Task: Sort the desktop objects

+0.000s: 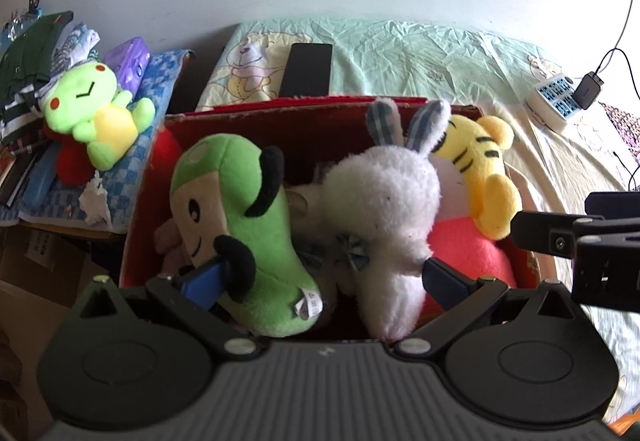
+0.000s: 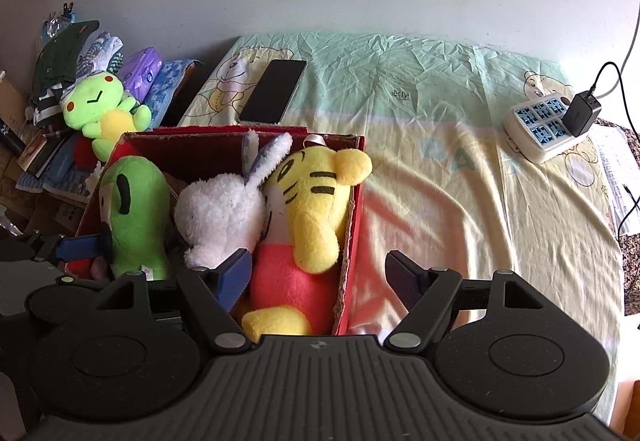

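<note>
Green plush [image 1: 256, 237], lengthwise in box [image 1: 280, 113], head up

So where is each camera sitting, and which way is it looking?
Left wrist: on the left gripper, looking down into the red box at the green toy and white bunny; its fingers spread wide, the right gripper's edge at right.
Right wrist: on the right gripper, open over the box's right wall, above the tiger toy.
Both share the box, toys, phone and power strip.
</note>
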The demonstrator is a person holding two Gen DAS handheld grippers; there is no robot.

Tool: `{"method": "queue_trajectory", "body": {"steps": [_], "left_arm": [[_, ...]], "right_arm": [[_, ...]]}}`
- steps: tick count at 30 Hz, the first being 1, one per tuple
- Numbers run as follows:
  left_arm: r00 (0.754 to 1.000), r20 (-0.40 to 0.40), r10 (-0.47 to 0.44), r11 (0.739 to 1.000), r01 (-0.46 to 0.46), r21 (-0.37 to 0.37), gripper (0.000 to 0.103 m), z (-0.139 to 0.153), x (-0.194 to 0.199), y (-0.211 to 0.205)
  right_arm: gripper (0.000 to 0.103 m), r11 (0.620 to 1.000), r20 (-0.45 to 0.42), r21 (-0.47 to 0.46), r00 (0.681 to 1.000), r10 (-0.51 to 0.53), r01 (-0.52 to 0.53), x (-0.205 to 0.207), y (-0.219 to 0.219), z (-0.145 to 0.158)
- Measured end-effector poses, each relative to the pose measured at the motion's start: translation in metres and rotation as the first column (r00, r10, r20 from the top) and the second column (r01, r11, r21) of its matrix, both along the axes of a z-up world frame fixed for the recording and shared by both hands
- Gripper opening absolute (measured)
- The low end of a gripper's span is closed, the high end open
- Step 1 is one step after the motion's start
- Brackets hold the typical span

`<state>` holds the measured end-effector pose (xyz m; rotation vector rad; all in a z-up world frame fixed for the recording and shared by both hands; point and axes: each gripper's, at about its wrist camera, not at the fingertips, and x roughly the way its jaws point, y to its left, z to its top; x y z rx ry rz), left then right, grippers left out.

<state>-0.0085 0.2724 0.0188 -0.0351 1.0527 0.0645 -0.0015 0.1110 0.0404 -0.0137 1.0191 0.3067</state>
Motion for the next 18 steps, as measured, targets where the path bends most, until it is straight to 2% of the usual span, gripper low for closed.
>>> {"method": "queue_trajectory", "body": {"steps": [8, 18], "left_arm": [[0.998, -0.042, -0.037, 0.999, 0.035, -0.041, 0.102, -0.0023, -0.0025, -0.0032], [0.998, -0.040, -0.053, 0.997, 0.050, -0.061, 0.102, -0.0067, -0.0079, -0.0042]], "right_arm": [[0.077, 1.000, -0.027, -0.014, 1.000, 0.001, -0.002, -0.0031, -0.0030, -0.0022], [0.077, 1.000, -0.043, 0.011, 0.999, 0.002, -0.002, -0.0066, -0.0018, -0.0031]]}}
